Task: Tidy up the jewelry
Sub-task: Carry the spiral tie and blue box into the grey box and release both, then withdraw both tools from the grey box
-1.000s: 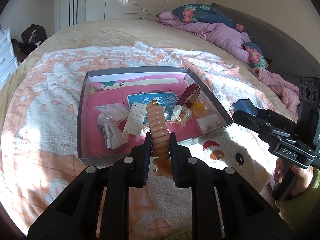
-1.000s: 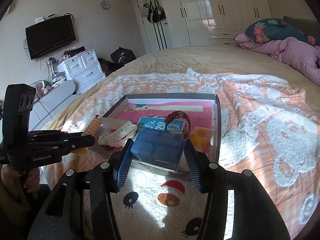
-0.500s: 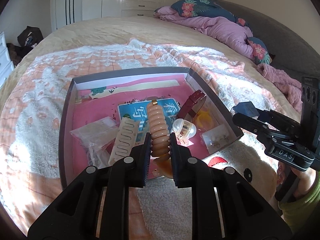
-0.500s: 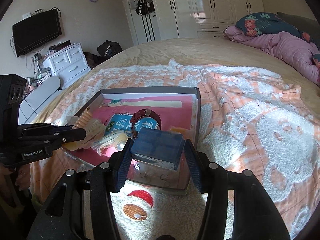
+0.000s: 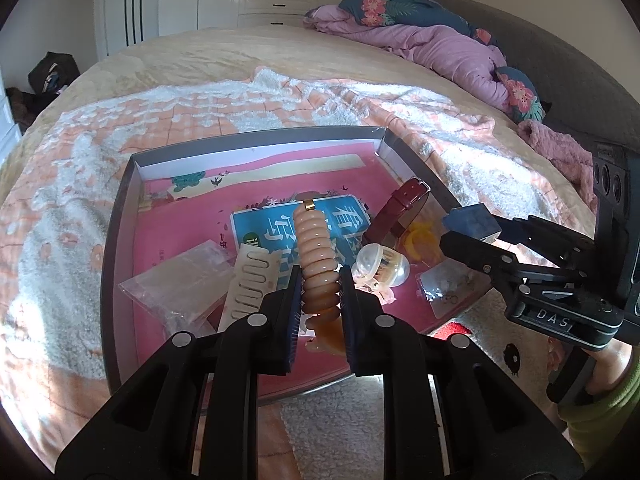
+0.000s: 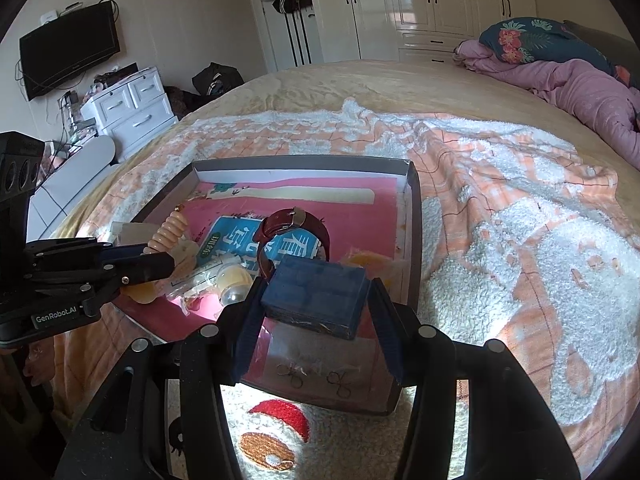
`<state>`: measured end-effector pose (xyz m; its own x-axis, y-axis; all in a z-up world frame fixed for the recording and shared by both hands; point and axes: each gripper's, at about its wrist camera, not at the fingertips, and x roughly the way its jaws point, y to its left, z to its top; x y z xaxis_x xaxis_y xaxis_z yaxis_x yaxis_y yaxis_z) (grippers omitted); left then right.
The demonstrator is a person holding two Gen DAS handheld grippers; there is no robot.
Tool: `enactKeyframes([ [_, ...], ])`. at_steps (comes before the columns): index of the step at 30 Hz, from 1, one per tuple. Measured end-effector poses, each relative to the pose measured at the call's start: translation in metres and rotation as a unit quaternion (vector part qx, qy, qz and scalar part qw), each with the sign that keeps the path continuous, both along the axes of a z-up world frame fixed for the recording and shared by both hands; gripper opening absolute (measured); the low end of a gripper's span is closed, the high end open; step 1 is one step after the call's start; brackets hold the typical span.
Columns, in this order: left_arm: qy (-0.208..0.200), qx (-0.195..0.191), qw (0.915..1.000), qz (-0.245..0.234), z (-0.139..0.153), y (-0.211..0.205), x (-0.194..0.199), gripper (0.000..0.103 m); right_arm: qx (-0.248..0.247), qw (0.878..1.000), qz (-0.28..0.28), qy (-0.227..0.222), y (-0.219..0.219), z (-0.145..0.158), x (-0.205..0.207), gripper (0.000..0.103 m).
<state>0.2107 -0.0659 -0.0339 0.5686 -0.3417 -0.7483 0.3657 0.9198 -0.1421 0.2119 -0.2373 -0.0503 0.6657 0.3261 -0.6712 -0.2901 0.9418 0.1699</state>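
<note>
A shallow grey box (image 5: 120,216) with a pink floor lies on the bed blanket. My left gripper (image 5: 320,276) is shut on a peach ribbed hair clip (image 5: 314,248), held over the box's near part; the clip (image 6: 170,234) also shows in the right wrist view. My right gripper (image 6: 316,292) is shut on a small blue box (image 6: 316,296), seen from the left as the blue box (image 5: 472,220) at the tray's right rim. Inside lie a dark red watch (image 6: 294,230), a clear capsule (image 5: 382,264), a cream comb clip (image 5: 248,280), plastic bags (image 5: 180,284) and an earring card (image 6: 316,372).
The grey box (image 6: 414,216) sits on an orange and white fleece blanket (image 6: 520,248) with a cartoon face patch (image 6: 276,436). A purple quilt (image 5: 440,48) is heaped at the far right. White drawers (image 6: 132,112) and wardrobes (image 6: 420,0) stand beyond the bed.
Both grippers have moved forward over the box with their loads. The hair clip now hangs above the box's floor, and the blue box is over the box's near right corner.
</note>
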Motion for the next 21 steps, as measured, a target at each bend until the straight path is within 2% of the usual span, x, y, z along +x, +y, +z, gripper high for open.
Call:
enactKeyframes([
  [3,0.002,-0.002,1.0,0.001,-0.001,0.001,0.0,0.011,0.006,1.0,-0.003,0.007,0.001,-0.002,0.001,0.052],
  [5,0.004,-0.004,1.0,0.0,-0.001,0.002,0.0,0.011,0.012,1.0,-0.007,0.008,0.0,-0.001,-0.001,0.065],
  [14,0.003,0.001,1.0,-0.002,-0.003,0.0,0.0,0.012,0.033,0.999,-0.025,0.0,-0.017,0.009,-0.024,0.08],
  [16,0.002,0.002,1.0,-0.001,-0.003,0.001,0.0,0.02,0.039,0.999,-0.028,-0.004,-0.022,0.013,-0.034,0.085],
  [17,0.001,0.002,1.0,-0.001,-0.003,0.001,-0.002,0.028,0.04,0.999,-0.03,-0.007,-0.025,0.016,-0.04,0.088],
  [20,-0.003,0.003,1.0,-0.001,0.001,0.001,-0.005,0.037,0.045,0.998,-0.035,-0.018,-0.032,0.024,-0.057,0.091],
  [21,-0.006,0.003,1.0,0.001,0.004,0.002,-0.007,0.044,0.045,0.998,-0.037,-0.022,-0.035,0.027,-0.064,0.093],
])
